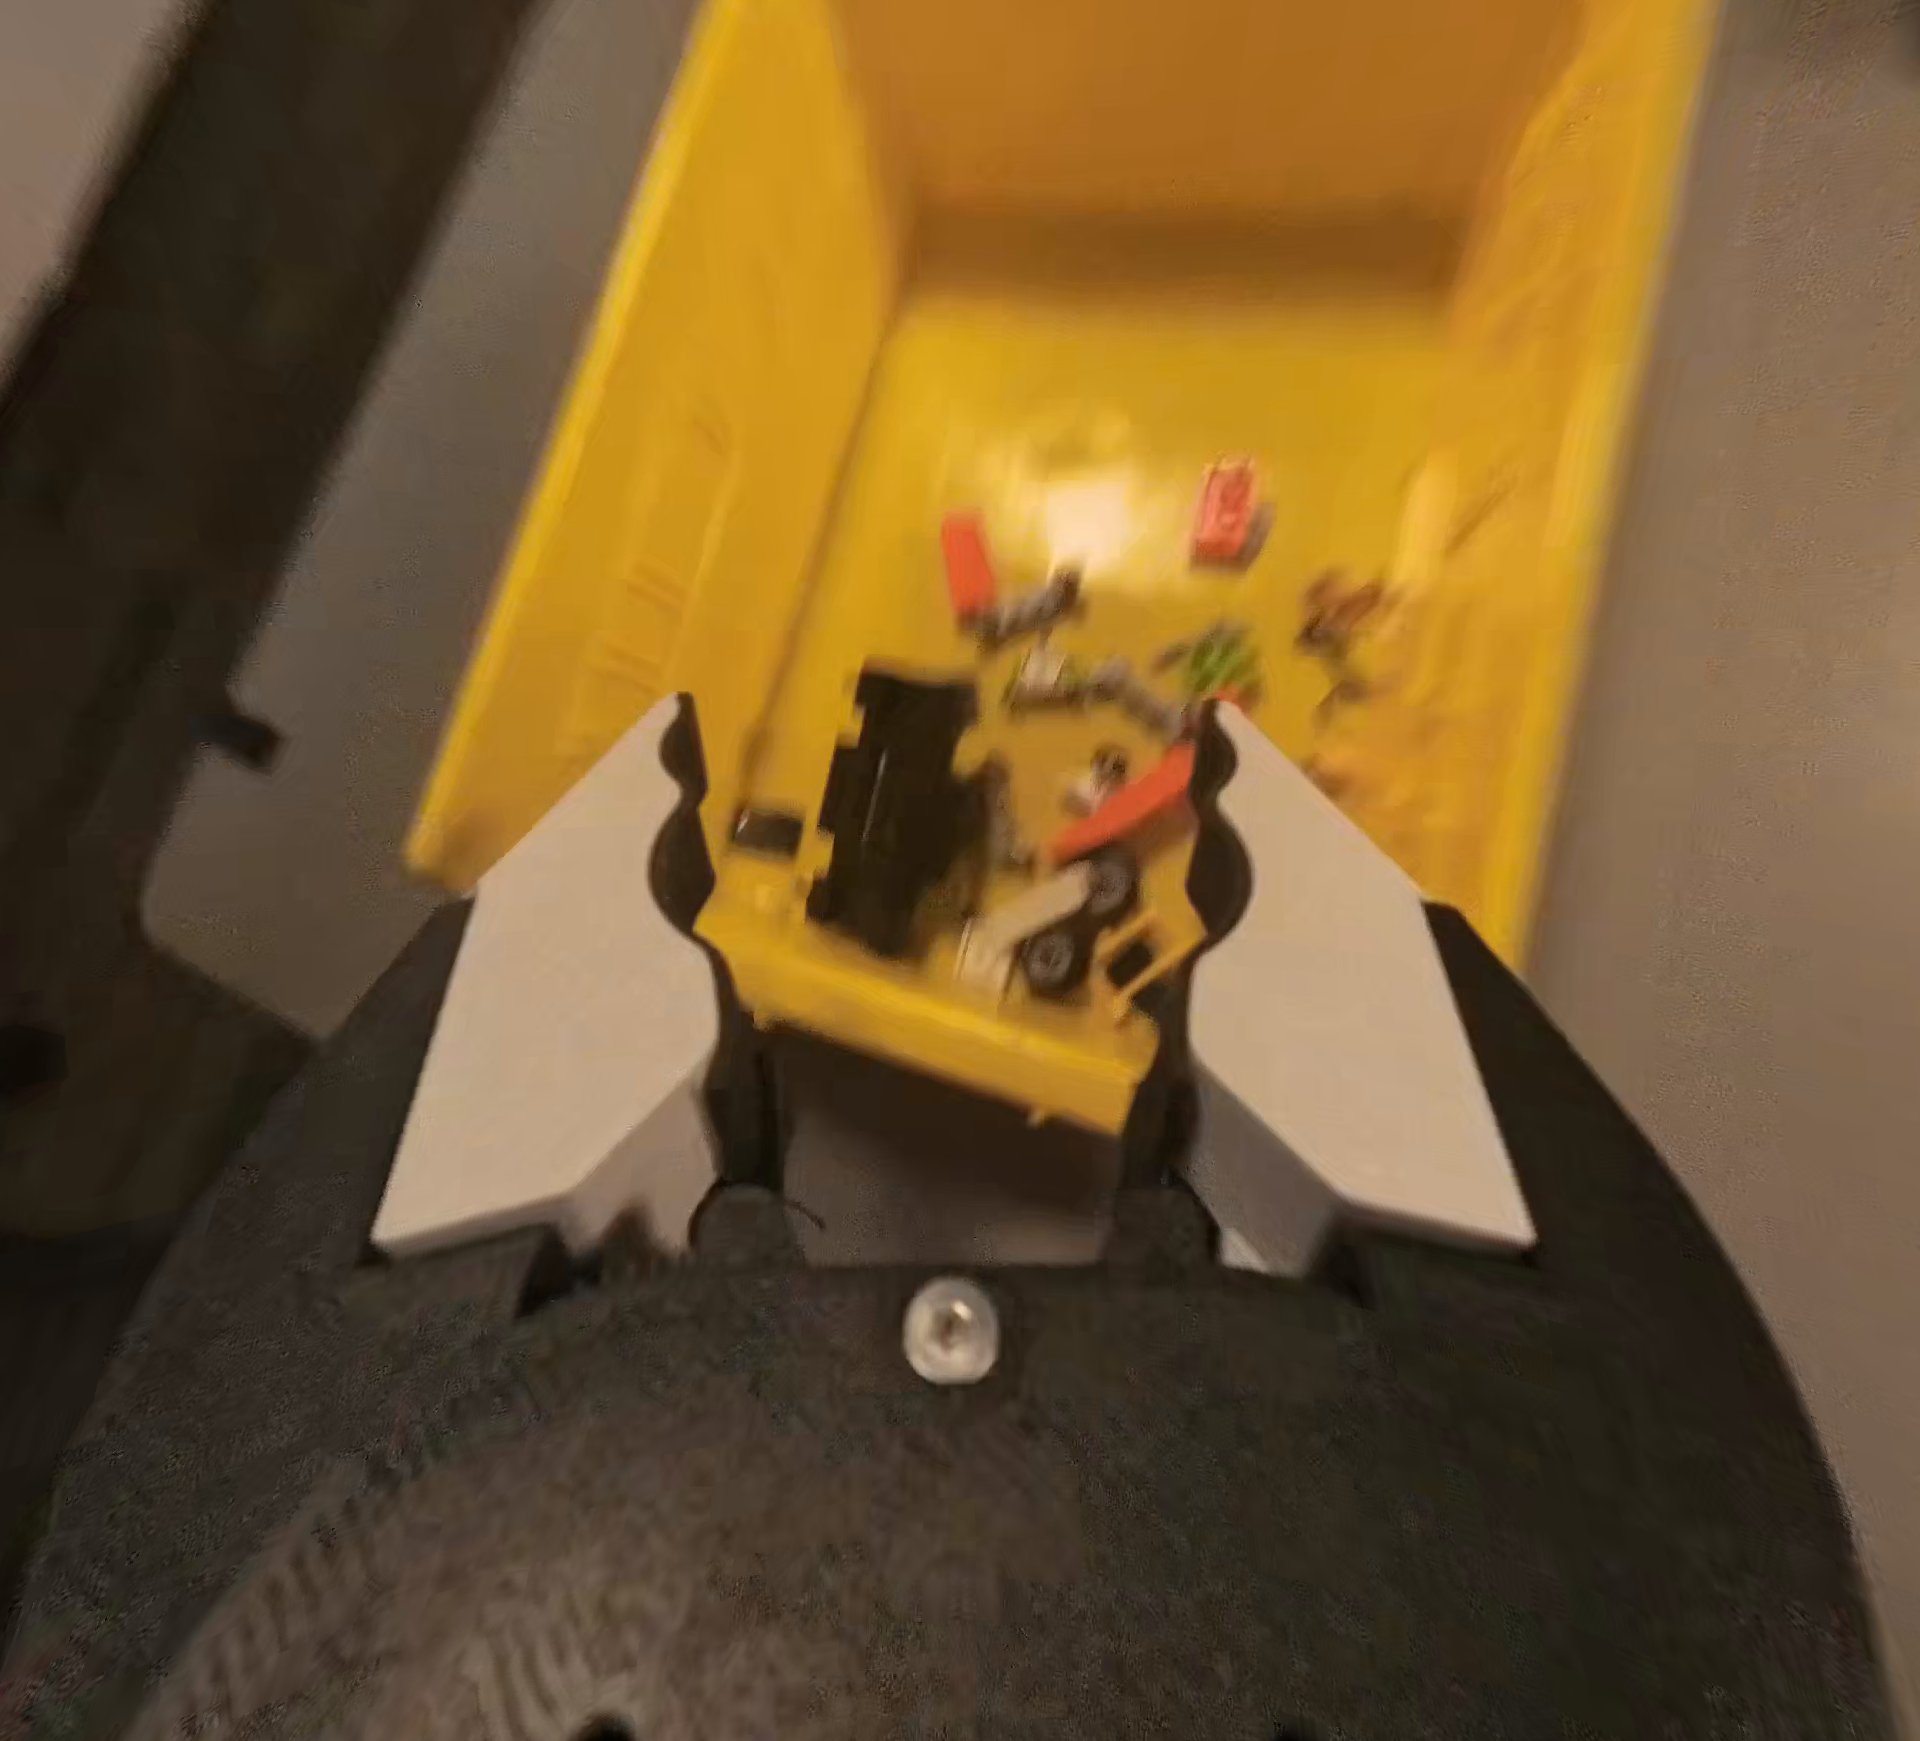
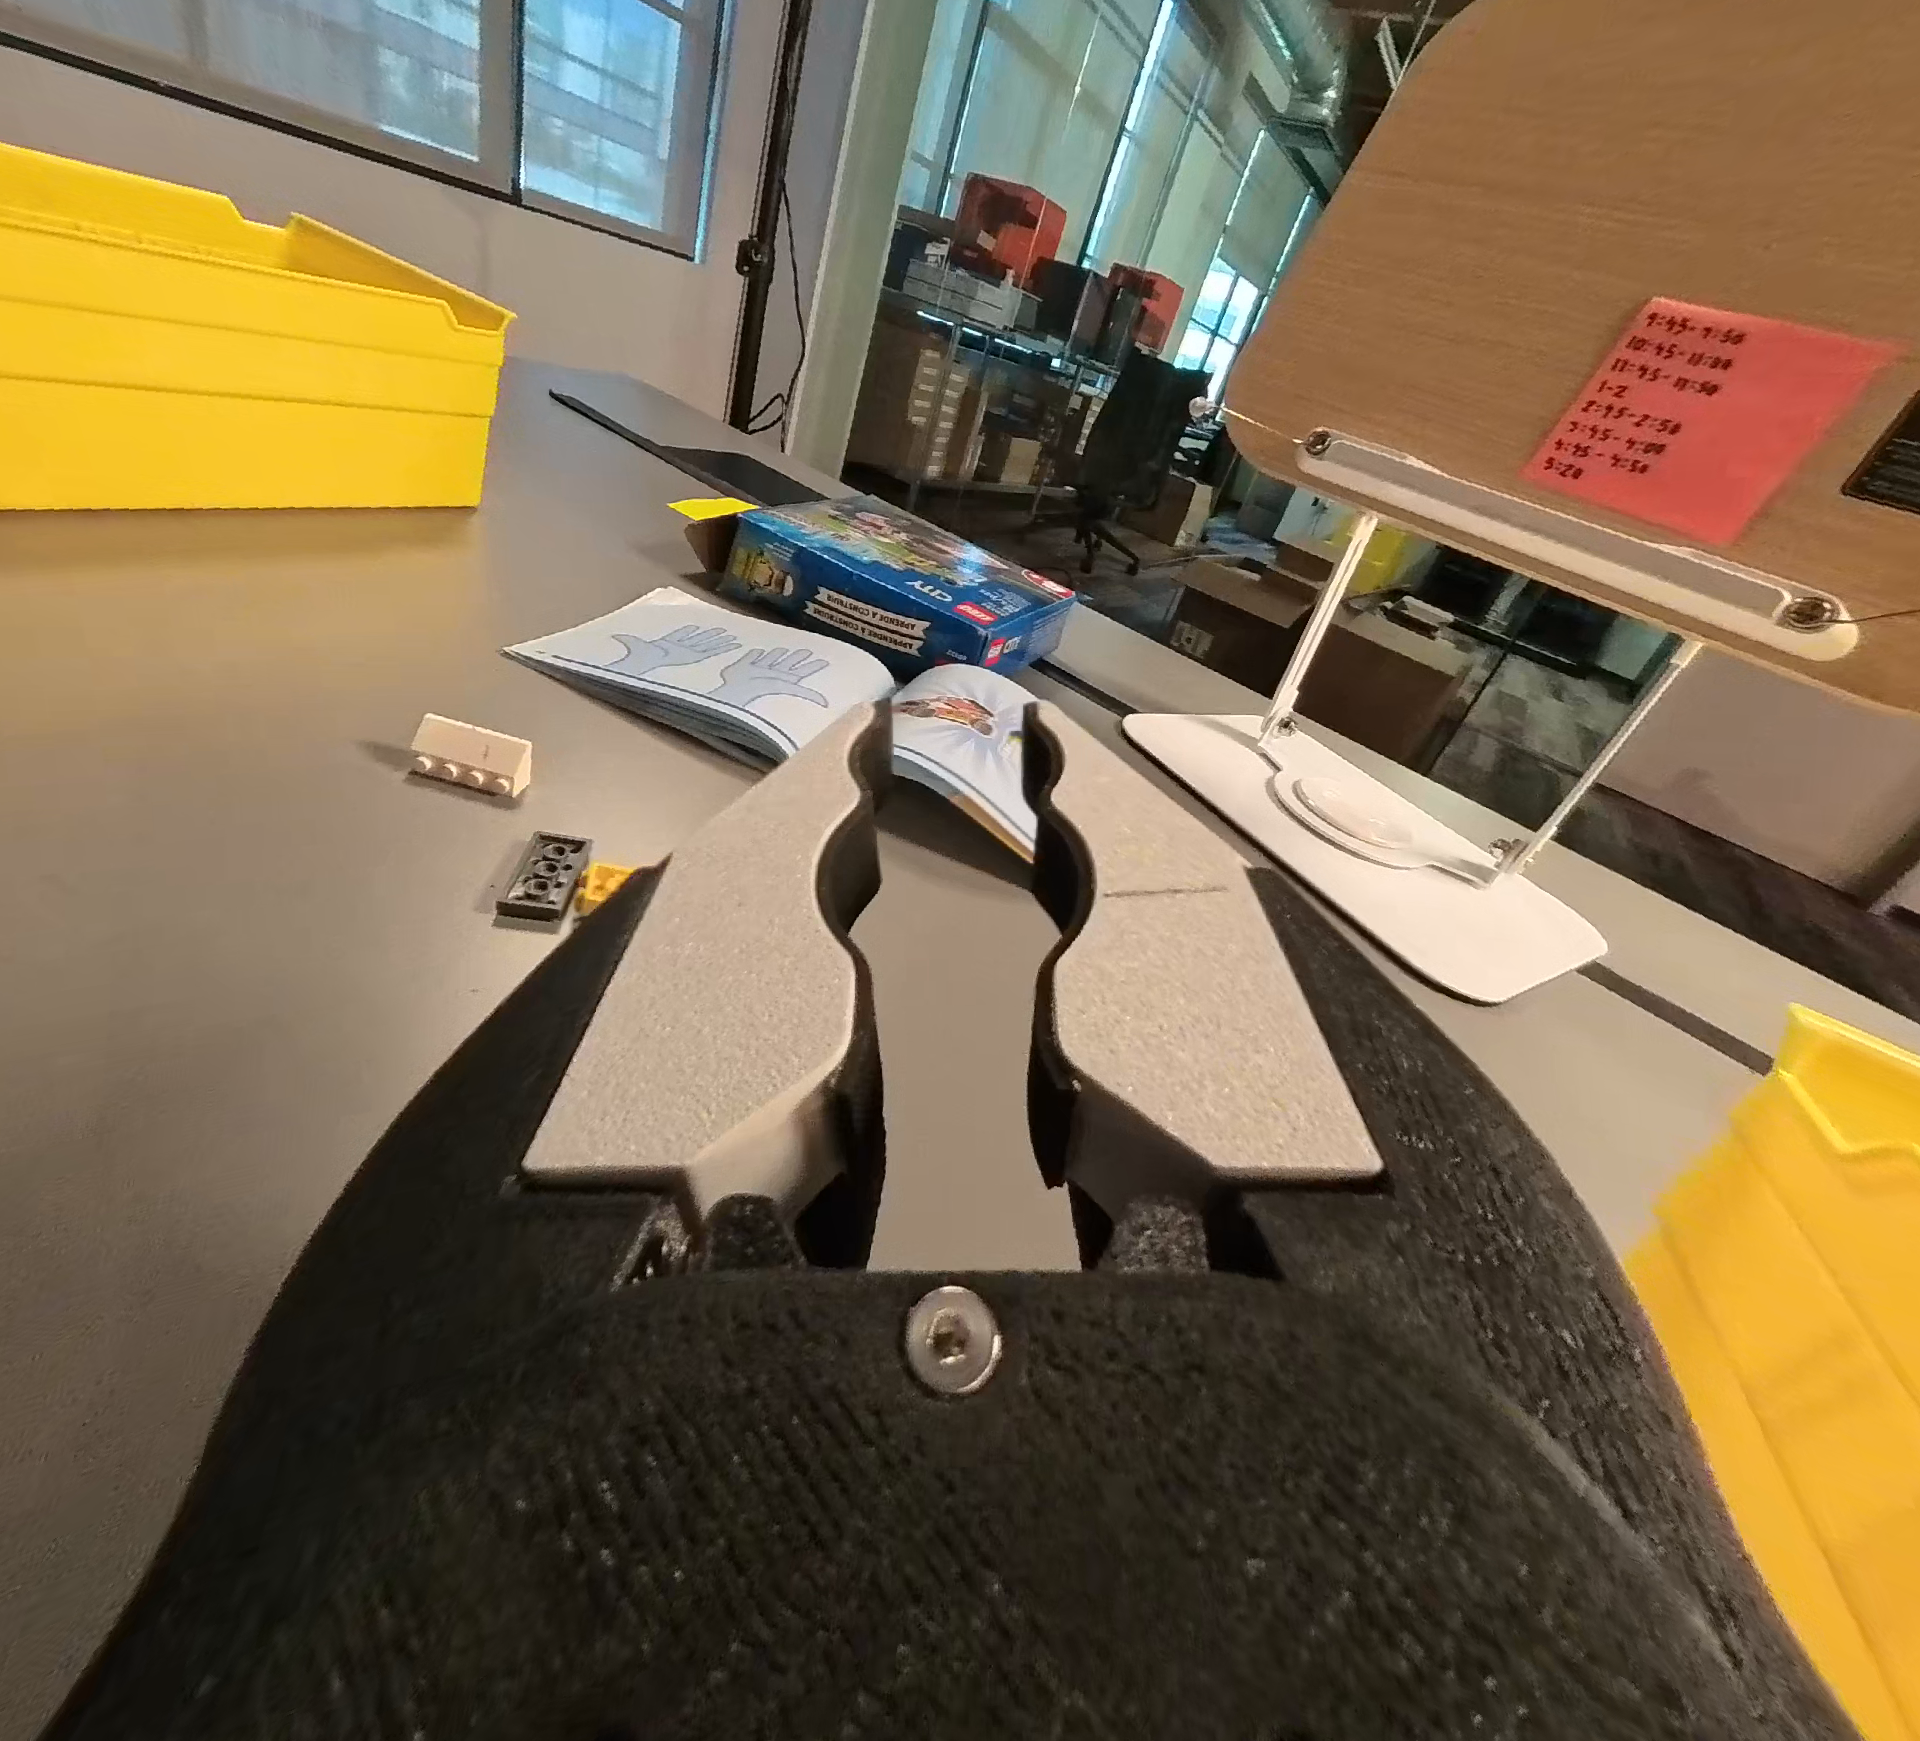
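Left tongs (image 1: pixel 945 735) gaping wide over a yellow bin (image 1: pixel 665 444) of blurred small bricks.
Right tongs (image 2: pixel 958 735) hovering narrowly parted, gripping nothing, pointing at an open booklet (image 2: pixel 707 663) on the surface (image 2: pixel 260 860).

Yellow bin (image 1: pixel 665 465); blue box (image 2: pixel 904 590)

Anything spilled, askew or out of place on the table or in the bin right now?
A few bricks lie loose on the grey table, outside any bin: a white sloped brick on its side, and a dark grey plate touching a small yellow piece. The booklet lies open. The left view is too blurred to judge.
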A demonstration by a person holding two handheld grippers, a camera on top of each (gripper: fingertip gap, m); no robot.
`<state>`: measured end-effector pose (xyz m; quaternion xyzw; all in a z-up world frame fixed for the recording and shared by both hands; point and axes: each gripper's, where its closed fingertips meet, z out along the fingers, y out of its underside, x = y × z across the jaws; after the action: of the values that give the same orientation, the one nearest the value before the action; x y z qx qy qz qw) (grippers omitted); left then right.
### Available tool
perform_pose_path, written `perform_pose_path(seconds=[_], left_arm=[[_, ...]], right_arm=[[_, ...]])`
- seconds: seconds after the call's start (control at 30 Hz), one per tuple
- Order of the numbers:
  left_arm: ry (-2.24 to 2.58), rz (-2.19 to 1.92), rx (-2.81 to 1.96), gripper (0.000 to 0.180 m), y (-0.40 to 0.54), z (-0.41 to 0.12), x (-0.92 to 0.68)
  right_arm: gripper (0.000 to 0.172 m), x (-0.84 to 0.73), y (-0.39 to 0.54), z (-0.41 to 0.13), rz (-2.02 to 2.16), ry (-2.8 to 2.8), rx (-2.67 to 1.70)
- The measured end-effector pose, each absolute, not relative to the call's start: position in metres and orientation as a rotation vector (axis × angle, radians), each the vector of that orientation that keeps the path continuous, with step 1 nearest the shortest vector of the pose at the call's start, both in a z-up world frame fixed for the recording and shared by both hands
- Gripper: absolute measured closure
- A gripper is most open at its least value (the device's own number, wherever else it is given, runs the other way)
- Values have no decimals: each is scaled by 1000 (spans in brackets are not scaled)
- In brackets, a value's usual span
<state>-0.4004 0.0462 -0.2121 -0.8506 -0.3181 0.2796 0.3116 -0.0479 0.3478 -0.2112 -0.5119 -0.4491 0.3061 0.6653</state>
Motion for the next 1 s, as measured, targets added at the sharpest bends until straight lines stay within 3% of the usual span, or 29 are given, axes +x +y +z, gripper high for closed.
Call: perform_pose_path(seconds=[0.07, 0.17, 0.27, 0.43, 0.7, 0.73, 0.77, 0.87, 1.0], left_arm=[[-595, 708, -2021, 98, 87, -163, -372], [-157, 269, -1833, 113, 168, -129, -271], [146, -106, -1926, 120, 219, -171, -181], [413, -69, -2245, 125, 257, -280, -154], [399, -21, -2376, 146, 266, -312, -168], [379, -3, -2399, 164, 266, -316, -173], [365, -11, -2405, 170, 265, -317, -174], [309, 79, -2344, 170, 260, -295, -187], [-23, 376, -2051, 171, 222, -199, -255]], right_arm=[[148, -45, 352, -210, 671, -990, -1166], [149, -32, 367, -205, 590, -913, -1189], [149, -23, 378, -205, 569, -873, -1223], [149, -19, 383, -206, 583, -856, -1252], [149, -30, 377, -212, 596, -913, -1254], [149, -31, 377, -213, 595, -923, -1255], [149, -31, 376, -214, 592, -930, -1256], [149, -29, 378, -213, 561, -928, -1252], [150, -10, 392, -205, 490, -844, -1275]])
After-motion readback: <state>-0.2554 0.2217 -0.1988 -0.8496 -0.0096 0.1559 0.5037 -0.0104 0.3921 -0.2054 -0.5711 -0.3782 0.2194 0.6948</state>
